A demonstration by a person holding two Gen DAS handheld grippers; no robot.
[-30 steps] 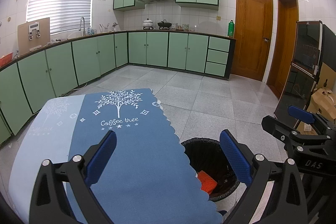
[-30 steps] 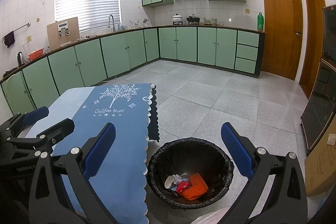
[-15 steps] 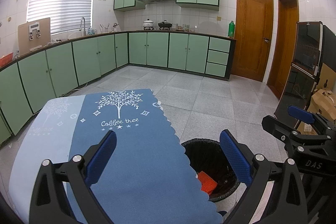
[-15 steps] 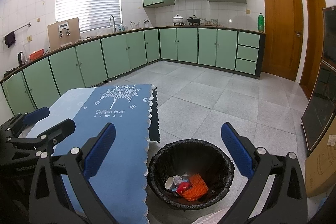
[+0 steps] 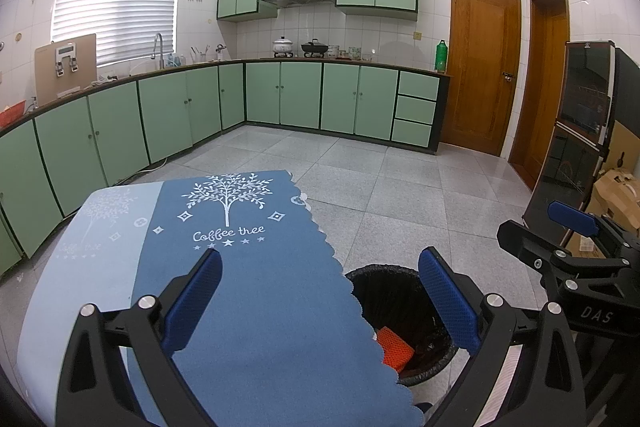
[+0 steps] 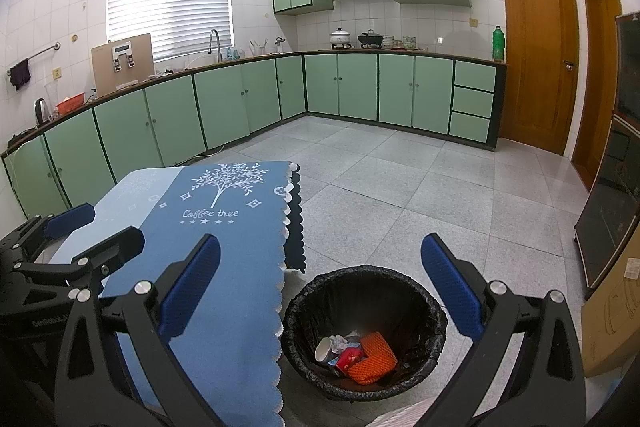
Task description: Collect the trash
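Holding both claws wide and empty — left claw (image 5: 320, 301), right claw (image 6: 320, 285) — we see trash (image 6: 354, 353) in the bin (image 6: 434, 311), right of the table (image 6: 224, 259); light, crushable — pinch gently by edges.

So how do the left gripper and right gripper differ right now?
The left gripper hangs over the blue tablecloth; the right gripper sits above the black trash bin. The left sees only the orange piece; the right sees all the trash. Both have open, empty jaws.
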